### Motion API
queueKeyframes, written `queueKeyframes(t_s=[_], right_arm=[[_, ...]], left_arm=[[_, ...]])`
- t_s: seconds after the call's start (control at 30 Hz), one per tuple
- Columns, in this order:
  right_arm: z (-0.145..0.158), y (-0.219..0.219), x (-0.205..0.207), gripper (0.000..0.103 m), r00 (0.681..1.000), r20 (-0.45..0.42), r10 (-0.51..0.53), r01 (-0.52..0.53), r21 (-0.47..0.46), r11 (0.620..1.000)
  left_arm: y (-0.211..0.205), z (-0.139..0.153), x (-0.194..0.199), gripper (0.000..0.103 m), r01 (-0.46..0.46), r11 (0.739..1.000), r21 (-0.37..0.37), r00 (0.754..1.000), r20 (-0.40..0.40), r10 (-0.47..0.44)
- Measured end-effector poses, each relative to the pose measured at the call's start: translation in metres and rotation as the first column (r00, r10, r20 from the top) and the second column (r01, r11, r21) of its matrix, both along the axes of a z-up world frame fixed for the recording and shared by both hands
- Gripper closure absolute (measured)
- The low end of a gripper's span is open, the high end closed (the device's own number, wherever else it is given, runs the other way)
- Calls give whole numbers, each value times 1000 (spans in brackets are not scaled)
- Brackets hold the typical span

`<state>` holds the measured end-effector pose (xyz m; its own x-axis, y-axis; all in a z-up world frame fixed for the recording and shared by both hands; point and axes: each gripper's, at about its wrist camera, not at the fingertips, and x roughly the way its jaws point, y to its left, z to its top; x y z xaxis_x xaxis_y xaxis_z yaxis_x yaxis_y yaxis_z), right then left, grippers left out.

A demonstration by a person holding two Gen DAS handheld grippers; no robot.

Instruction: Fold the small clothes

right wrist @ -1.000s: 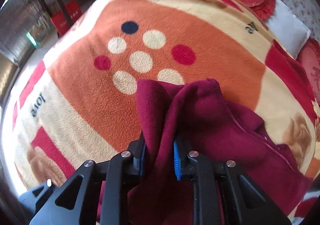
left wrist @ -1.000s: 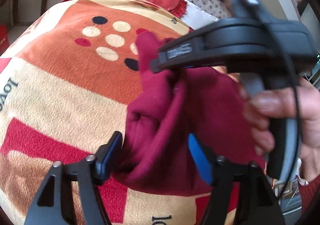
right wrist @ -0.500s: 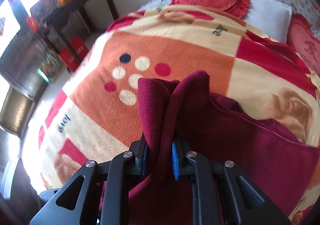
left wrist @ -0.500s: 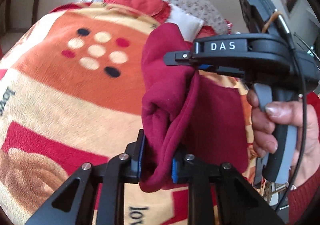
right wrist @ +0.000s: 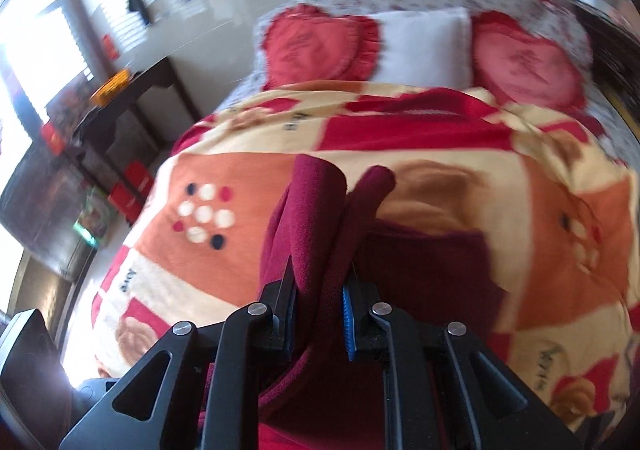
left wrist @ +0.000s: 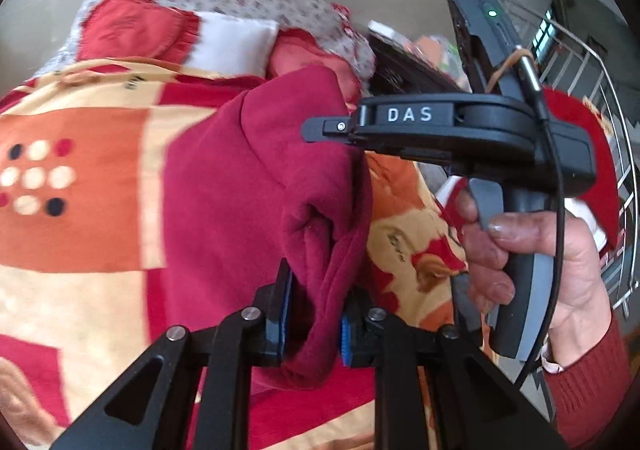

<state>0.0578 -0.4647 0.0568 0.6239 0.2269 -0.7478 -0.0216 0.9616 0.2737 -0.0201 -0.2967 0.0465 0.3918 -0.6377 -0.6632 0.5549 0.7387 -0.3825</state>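
My left gripper (left wrist: 312, 318) was wide a second ago with the cloth (left wrist: 248, 185) loose between its pads; now it has closed and pinches a bunch of that red cloth; both grippers have come up off the blanket (left wrist: 80, 234), and more of the bed shows. My right gripper (right wrist: 318, 310) is pressed tight on another bunch of the same cloth; its hand (left wrist: 532, 262) shows in the left view. The cloth hangs between my two grips, over the blanket; the rest drops below. I think the next move is to pull my grips apart so the cloth stretches flat; neither hand looks nearer.
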Motion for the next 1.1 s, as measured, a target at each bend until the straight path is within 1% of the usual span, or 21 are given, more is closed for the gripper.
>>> queueKeyframes(t_s=[0.03,0.07,0.13,0.17,0.2,0.3,0.4,0.43,0.47,0.53,0.6,0.63,0.67,0.7,0.73,0.8,0.83,0.87,0.93,1.03,1.1], right_arm=[[-9,-15,-3,103,999,-17,-28,28,13,1000],[-16,-25,-6,103,999,-26,-45,46,21,999],[-35,-42,-8,103,995,-50,-83,85,35,996],[-47,-51,-9,103,992,-66,-104,107,41,993],[-57,-58,-9,103,989,-78,-123,126,42,991],[-86,-75,-7,103,979,-117,-167,178,97,979],[-89,-82,-11,101,977,-113,-178,195,161,967],[-88,-82,-12,95,978,-115,-173,193,188,963],[-87,-82,-13,88,979,-115,-169,190,204,960],[-85,-82,-11,80,979,-108,-172,192,213,958],[-85,-77,-5,80,978,-107,-179,197,183,963],[-85,-72,-2,85,978,-108,-178,192,147,970],[-80,-66,1,101,979,-92,-179,187,80,979],[-75,-62,2,103,982,-72,-177,180,44,983],[-64,-60,1,103,986,-24,-167,167,19,986],[-55,-61,-3,103,985,31,-171,170,7,985],[-59,-63,-1,103,983,27,-183,183,-13,983],[-69,-65,3,103,980,-10,-196,196,-41,980],[-89,-70,7,103,973,-73,-218,216,-33,976],[-77,-78,-10,97,967,-68,-245,247,26,969],[-59,-72,-32,92,974,-47,-220,222,46,974]], left_arm=[[-13,-7,0,83,19,1000,11,1000,-16,-19],[-21,-12,0,80,34,999,21,999,-31,-33],[-31,-17,-5,68,64,997,44,997,-52,-62],[-32,-18,-6,58,82,995,60,995,-59,-78],[-29,-18,-7,51,90,994,66,995,-55,-86],[-7,-8,-11,43,82,992,99,996,20,-84],[13,-4,-14,41,-5,984,180,994,108,-15],[17,-7,-10,41,-28,979,203,993,116,4],[21,-13,-4,41,-41,976,215,995,102,20],[22,-26,12,41,-58,971,230,997,58,45],[21,-40,16,41,-67,964,259,998,35,59],[21,-46,15,41,-68,961,269,998,27,64],[21,-53,16,41,-68,958,278,998,7,69],[22,-58,16,41,-64,958,279,998,-9,70],[22,-64,17,41,-64,957,282,997,-15,72],[19,-72,16,41,-62,955,291,997,-23,72],[15,-75,17,41,-54,955,292,997,-32,66],[13,-78,17,41,-49,953,297,997,-36,62],[7,-82,19,41,-35,951,309,998,-45,51],[9,-82,20,41,-35,951,307,998,-41,50],[10,-82,19,40,-37,951,306,998,-42,52]])
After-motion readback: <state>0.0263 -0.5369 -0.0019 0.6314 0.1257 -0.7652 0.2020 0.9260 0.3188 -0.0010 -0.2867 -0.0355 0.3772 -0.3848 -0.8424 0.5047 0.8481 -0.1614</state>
